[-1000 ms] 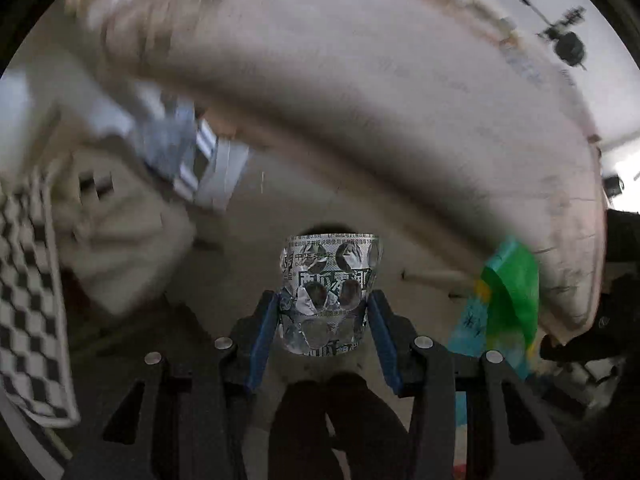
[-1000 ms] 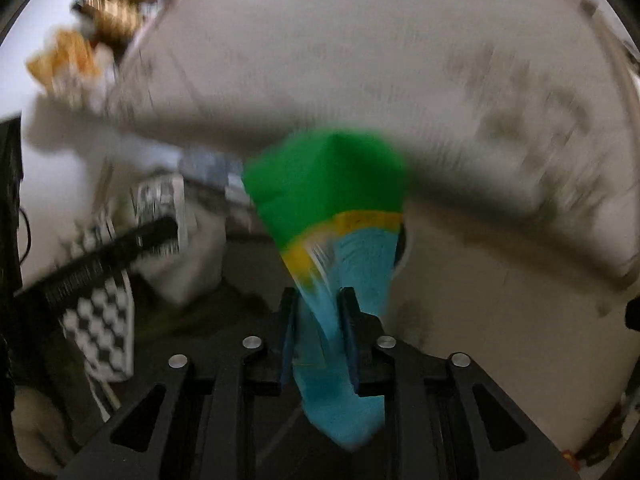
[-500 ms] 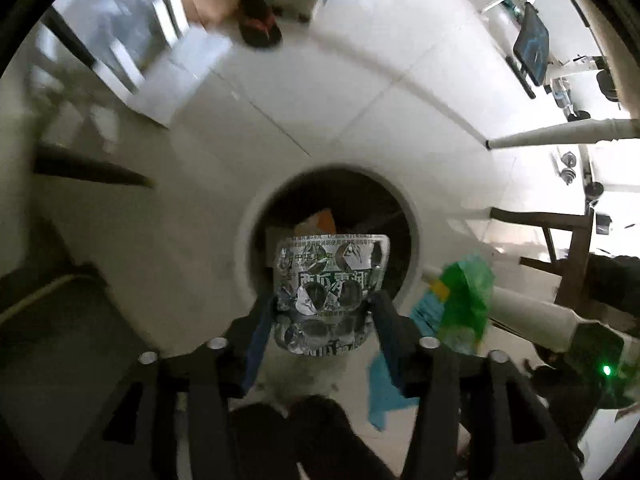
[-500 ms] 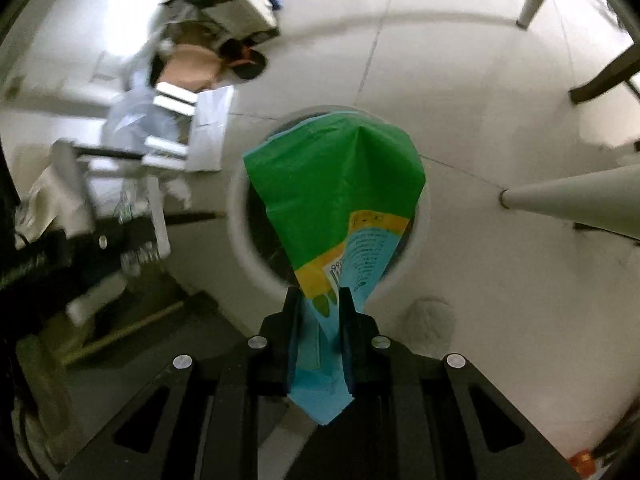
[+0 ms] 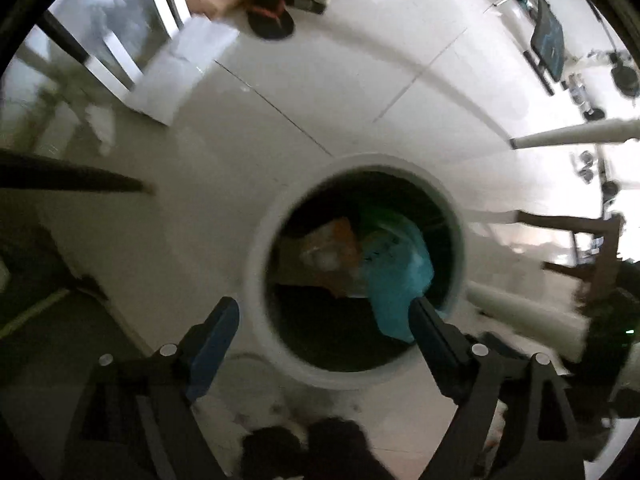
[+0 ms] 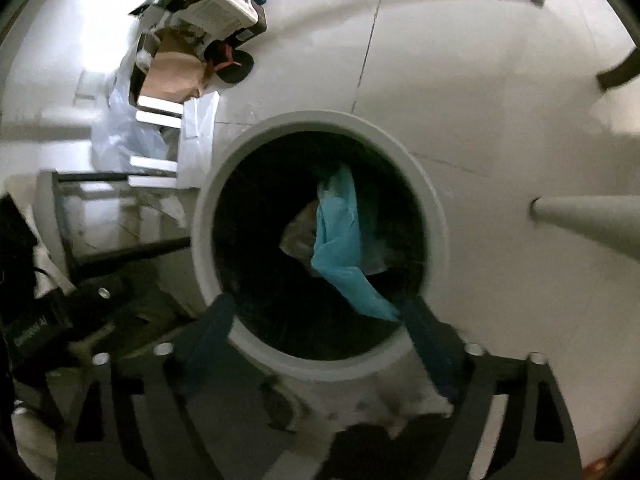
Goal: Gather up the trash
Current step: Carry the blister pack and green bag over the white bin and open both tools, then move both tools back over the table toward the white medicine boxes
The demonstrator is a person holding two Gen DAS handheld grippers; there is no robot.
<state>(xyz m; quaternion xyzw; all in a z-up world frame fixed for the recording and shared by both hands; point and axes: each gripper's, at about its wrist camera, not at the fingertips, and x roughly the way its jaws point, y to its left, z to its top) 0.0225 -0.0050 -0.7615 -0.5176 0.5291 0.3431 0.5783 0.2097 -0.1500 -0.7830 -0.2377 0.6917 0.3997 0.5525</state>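
Claws both gape empty — left claw (image 5: 322,316), right claw (image 6: 316,312). Teal wrapper (image 6: 340,240) lies inside the white-rimmed bin (image 6: 434,208) at frame centre.

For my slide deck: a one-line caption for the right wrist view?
Open right gripper above the round white bin, a teal wrapper lying inside.

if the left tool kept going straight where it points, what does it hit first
Most likely the trash inside the white bin: the open left tool aims into its mouth, and the blue-green wrapper lies nearest in that line, by the right finger. Depth inside the dark bin is unclear.
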